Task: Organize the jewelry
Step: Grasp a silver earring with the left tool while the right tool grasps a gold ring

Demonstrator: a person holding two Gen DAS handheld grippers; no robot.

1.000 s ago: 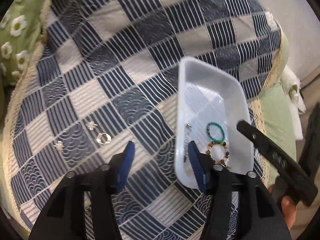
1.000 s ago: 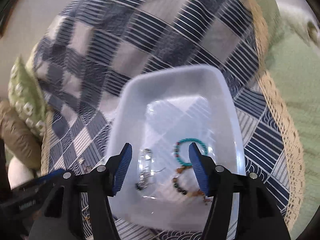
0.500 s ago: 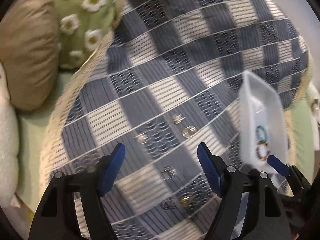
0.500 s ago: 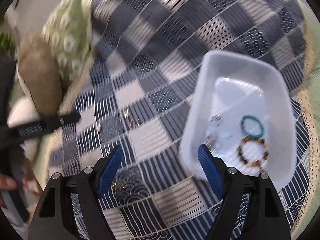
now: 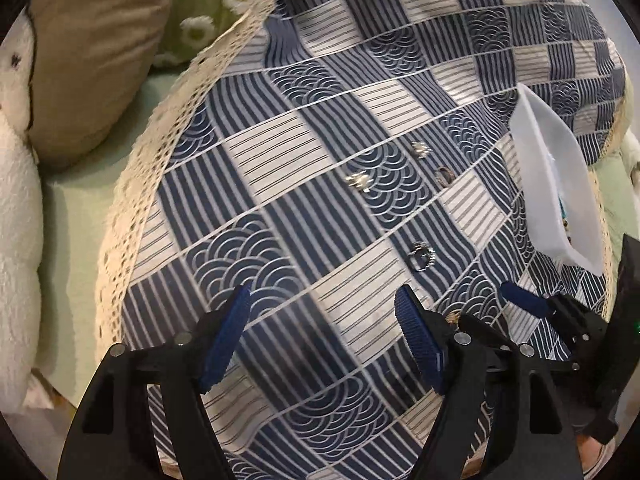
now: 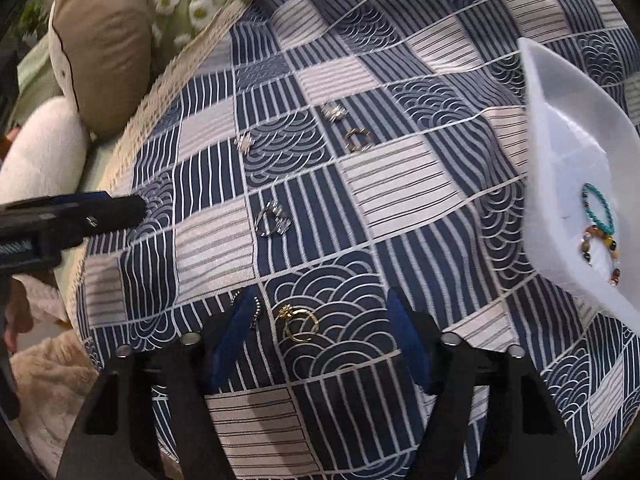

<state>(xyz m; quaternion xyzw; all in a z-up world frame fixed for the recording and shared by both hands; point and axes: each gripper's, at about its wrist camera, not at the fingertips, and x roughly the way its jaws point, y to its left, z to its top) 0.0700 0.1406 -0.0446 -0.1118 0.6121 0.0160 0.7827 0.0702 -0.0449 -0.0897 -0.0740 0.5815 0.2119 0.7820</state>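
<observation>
Several small jewelry pieces lie on a blue and white patterned cloth (image 6: 400, 200). A gold ring (image 6: 301, 322) lies between the open fingers of my right gripper (image 6: 320, 336), with a short bead chain (image 6: 256, 314) beside the left finger. A silver ring (image 6: 273, 220), a bronze ring (image 6: 357, 140) and two silver earrings (image 6: 334, 112) lie further off. A white tray (image 6: 560, 152) at the right holds a turquoise bracelet (image 6: 598, 206) and a brown bead bracelet (image 6: 600, 252). My left gripper (image 5: 324, 332) is open and empty over the cloth; the silver ring (image 5: 420, 256) lies ahead of it.
A tan pillow (image 5: 92, 52), a green daisy-print cushion (image 5: 208, 4) and a white plush cushion (image 5: 16, 240) lie at the left past the cloth's lace edge (image 5: 140, 184). The right gripper shows in the left wrist view (image 5: 528, 306); the left one shows in the right wrist view (image 6: 80, 212).
Both grippers have swung left, away from the tray and toward the loose pieces on the cloth. The right gripper now has the gold ring between its fingers.
</observation>
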